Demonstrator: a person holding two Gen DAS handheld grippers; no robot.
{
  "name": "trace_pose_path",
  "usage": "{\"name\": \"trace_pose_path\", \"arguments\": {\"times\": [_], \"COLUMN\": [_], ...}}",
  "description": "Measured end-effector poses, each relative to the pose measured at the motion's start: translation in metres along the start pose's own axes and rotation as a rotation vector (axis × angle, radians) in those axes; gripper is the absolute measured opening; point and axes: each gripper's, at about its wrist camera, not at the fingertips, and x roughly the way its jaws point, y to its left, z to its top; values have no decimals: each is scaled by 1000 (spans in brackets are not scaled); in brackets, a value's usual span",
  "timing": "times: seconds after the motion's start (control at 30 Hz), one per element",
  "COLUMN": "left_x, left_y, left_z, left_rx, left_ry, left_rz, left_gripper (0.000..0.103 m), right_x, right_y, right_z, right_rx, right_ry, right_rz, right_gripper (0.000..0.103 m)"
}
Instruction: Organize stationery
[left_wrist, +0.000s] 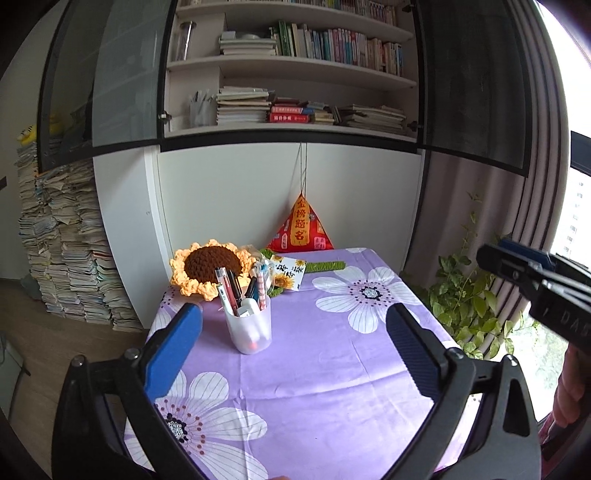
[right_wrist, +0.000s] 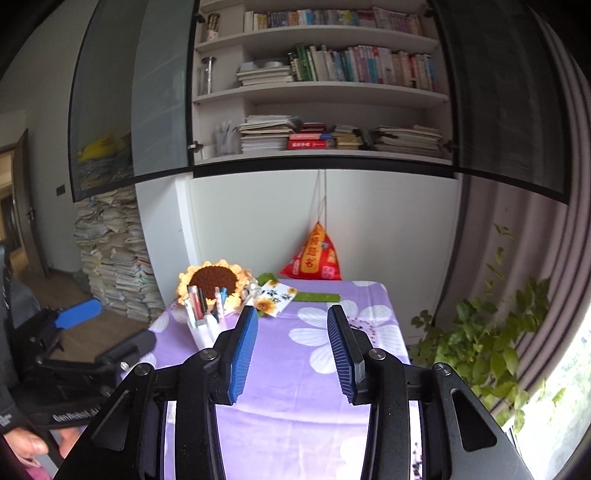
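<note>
A translucent white pen cup (left_wrist: 251, 328) (right_wrist: 207, 332) stands upright on the purple flowered tablecloth (left_wrist: 325, 387) (right_wrist: 295, 380), with several pens (left_wrist: 231, 291) and a white eraser-like block in it. My left gripper (left_wrist: 293, 314) hovers above the near part of the table, open wide. The cup is beyond its blue left pad, and nothing lies between the pads. My right gripper (right_wrist: 292, 312) is partly open and empty, to the right of the cup and short of it. No loose stationery shows on the cloth.
Behind the cup lie a crocheted sunflower (left_wrist: 210, 266) (right_wrist: 214, 282), a sunflower card (left_wrist: 290, 273) and a green crocheted stem (left_wrist: 325, 266). A red pyramid pouch (left_wrist: 301, 229) hangs at the wall. Potted plant (left_wrist: 465, 306) at the right, paper stacks (left_wrist: 66, 251) left, bookshelf above.
</note>
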Motion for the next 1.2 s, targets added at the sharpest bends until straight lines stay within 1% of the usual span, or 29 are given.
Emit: {"name": "trace_pose_path", "arguments": {"times": [0.23, 0.27, 0.3, 0.37, 0.53, 0.83, 1.03, 1.2], "left_x": [-18, -19, -21, -23, -27, -28, -31, -31], "left_y": [-19, -21, -23, -28, -33, -38, -38, -34], "left_z": [-5, -5, -6, -7, -5, -7, -9, -8], "left_rx": [13, 20, 27, 40, 49, 55, 43, 37], "left_ry": [-21, -21, -22, -25, -33, -34, -39, -42], "left_rz": [4, 2, 1, 3, -1, 5, 19, 28], "left_gripper": [101, 101, 101, 101, 101, 101, 101, 101], "right_x": [-22, -24, -27, -34, -44, -48, -47, -45], "right_y": [-9, -11, -12, -15, -19, -25, -20, -16], "right_z": [-10, -12, -12, -15, -16, -20, -22, -21], "right_rx": [5, 8, 12, 26, 34, 40, 38, 32], "right_ry": [-15, -17, -20, -43, -62, -57, -37, -36], "right_rz": [-4, -4, -4, -5, -7, 0, 24, 26], "right_gripper": [40, 45, 57, 63, 63, 64, 64, 64]}}
